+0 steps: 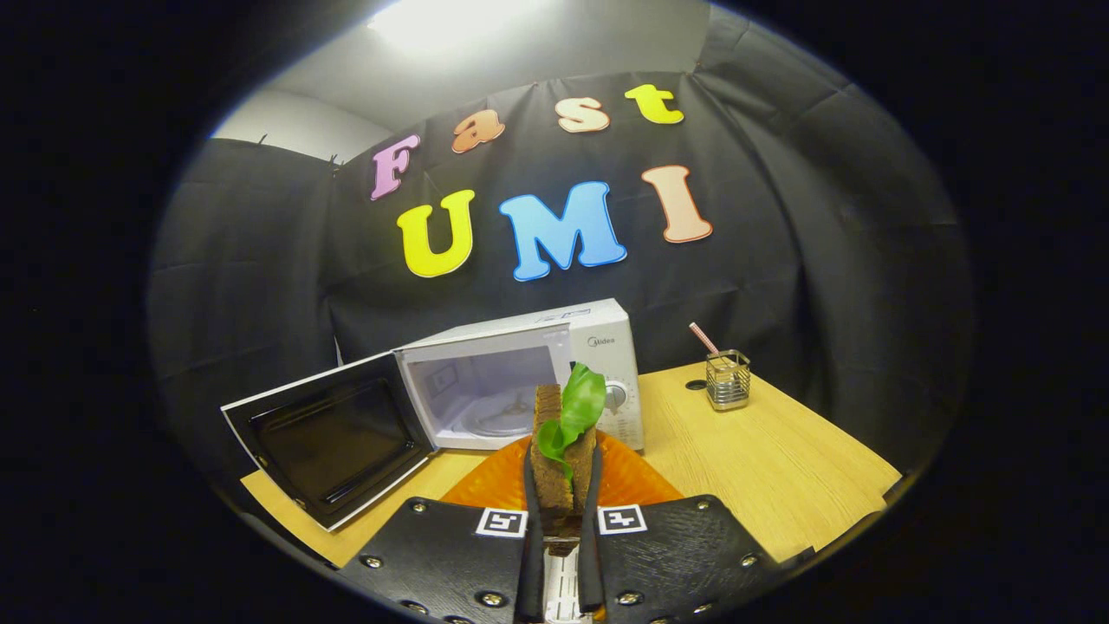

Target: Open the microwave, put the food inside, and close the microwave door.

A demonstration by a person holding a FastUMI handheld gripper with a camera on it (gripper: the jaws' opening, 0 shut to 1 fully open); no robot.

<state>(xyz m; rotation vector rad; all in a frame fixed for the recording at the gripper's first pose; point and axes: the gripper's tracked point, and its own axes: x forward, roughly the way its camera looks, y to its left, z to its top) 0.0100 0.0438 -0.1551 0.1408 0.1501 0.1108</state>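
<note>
While the tongs (561,485) stand narrow, both fingers (530,520) press on the sides of a brown sandwich (554,468) that stands upright on its edge between them, with a green leaf (576,412) sticking up out of its top. Just beneath and beyond the sandwich lies an orange plate (632,481) on the wooden bench (780,459); whether the sandwich touches the plate cannot be told. Farther off, beyond the plate, a white microwave (598,347) sits on the bench against the black cloth wall. Its door (333,438) is swung wide open to the left, and the dark window faces the near side. Inside the lit cavity a round glass turntable (498,416) shows. On the far right of the bench, well apart from the microwave, a small clear holder (728,381) stands upright with a striped straw (703,338) leaning out of it.
</note>
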